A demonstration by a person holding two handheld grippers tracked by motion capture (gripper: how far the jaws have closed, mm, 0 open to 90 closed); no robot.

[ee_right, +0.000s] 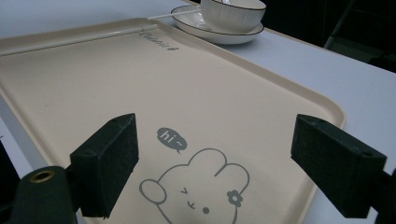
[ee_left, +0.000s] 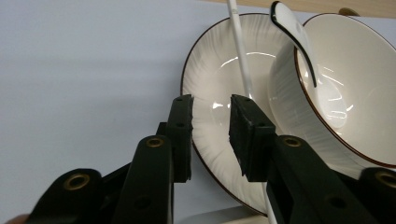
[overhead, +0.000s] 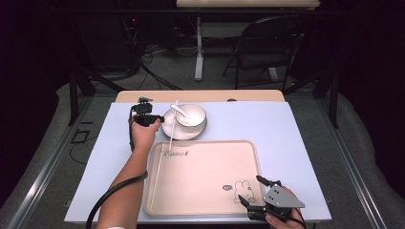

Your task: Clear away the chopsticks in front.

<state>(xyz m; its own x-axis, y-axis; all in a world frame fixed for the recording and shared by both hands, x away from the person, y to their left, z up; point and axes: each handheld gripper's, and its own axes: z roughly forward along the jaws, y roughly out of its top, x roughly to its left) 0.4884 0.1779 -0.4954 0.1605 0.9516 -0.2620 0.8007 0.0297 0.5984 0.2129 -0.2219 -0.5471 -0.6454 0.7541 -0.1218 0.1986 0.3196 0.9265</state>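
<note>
The counter (overhead: 296, 143), covered in pale lilac, carries a large beige tray (overhead: 205, 176) printed with a rabbit cartoon; nothing lies in it except the near stretch of a long white chopstick (overhead: 165, 148), which crosses its left rim and runs up onto the plate (overhead: 174, 130) beyond the tray's far-left corner. On that ribbed white plate sits a dark-rimmed white bowl (overhead: 192, 114), and in the bowl leans a white soup spoon (overhead: 177, 109), its handle rising over the rim; the bowl otherwise looks empty. The step in hand looks like taking hold of the plate: the left gripper (ee_left: 211, 126) straddles the plate's near-left rim with its jaws at a narrow gap, one pad over the inner face and one outside, the chopstick just by the right pad. Whether the pads already press I cannot tell. Next it needs a firm pinch and a level lift. The right gripper (ee_right: 229, 168) waits wide over the tray's rabbit corner.
</note>
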